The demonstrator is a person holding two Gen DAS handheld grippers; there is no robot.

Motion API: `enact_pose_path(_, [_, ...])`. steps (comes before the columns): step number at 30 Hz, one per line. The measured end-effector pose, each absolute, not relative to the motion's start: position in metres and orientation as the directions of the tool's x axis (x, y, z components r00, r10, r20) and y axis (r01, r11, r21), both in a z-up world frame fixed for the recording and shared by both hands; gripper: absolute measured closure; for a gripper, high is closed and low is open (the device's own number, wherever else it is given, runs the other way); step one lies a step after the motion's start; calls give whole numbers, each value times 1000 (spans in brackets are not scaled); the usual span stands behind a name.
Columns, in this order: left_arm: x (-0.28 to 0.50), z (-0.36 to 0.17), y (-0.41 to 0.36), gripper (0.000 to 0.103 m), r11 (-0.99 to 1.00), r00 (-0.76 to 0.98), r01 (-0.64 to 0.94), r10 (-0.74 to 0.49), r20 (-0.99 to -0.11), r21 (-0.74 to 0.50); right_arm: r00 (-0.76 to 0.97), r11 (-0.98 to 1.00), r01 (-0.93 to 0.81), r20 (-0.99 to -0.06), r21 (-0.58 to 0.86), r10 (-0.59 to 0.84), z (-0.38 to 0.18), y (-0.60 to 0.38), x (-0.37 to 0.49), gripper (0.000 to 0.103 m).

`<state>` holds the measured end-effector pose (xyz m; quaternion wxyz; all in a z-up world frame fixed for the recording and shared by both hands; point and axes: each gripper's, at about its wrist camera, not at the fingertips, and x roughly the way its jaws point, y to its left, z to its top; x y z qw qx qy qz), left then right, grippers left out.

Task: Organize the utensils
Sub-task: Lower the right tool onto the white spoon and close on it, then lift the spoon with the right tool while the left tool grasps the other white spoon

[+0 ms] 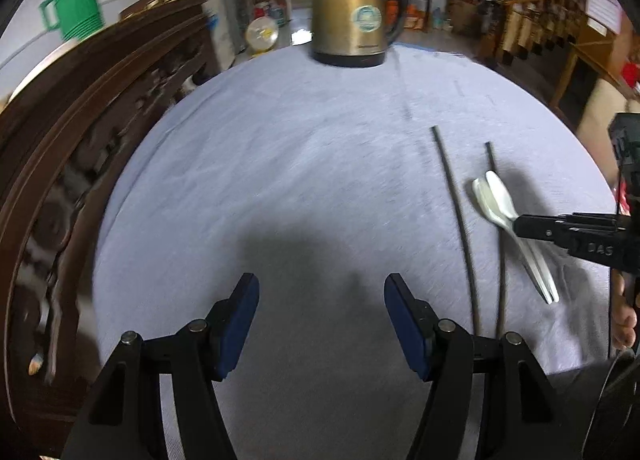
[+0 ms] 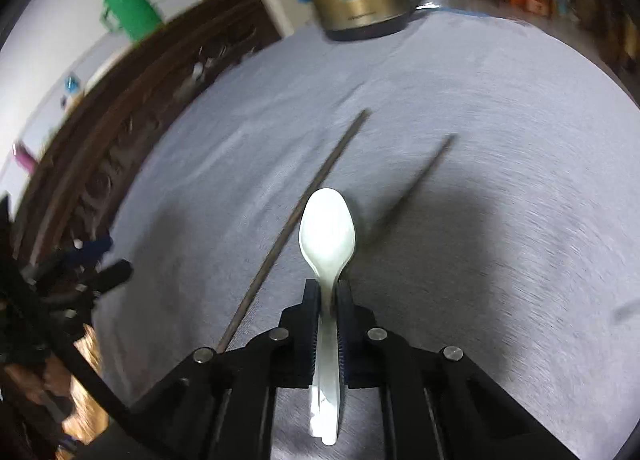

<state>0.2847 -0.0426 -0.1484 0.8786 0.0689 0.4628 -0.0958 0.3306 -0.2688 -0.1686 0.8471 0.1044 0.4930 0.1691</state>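
Right gripper (image 2: 329, 296) clamps white spoon (image 2: 327, 232) at neck, bowl ahead: light, stiff, glossy, likely slippery. Left gripper (image 1: 322, 312) open, empty. Chopsticks (image 2: 296, 220) just left: thin, roll-prone.

left gripper (image 1: 321, 324): jaws apart, nothing between, angled down | right gripper (image 2: 329, 292): jaws clamped on white spoon (image 2: 327, 232) (handle between pads), angled down
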Motion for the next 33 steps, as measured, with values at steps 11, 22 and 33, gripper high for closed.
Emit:
enact_pose_path(11, [332, -153, -96, 37, 928, 519, 367, -257, -815, -59, 565, 892, 38, -746, 450, 352, -169, -342, 301, 94])
enact_pose_path(22, [370, -179, -159, 50, 832, 321, 520, -400, -858, -194, 464, 932, 95, -844, 349, 269, -178, -358, 321, 77])
enact_pose_path(33, [378, -185, -174, 97, 799, 308, 568, -427, -850, -195, 457, 966, 54, -867, 253, 201, -175, -348, 372, 97])
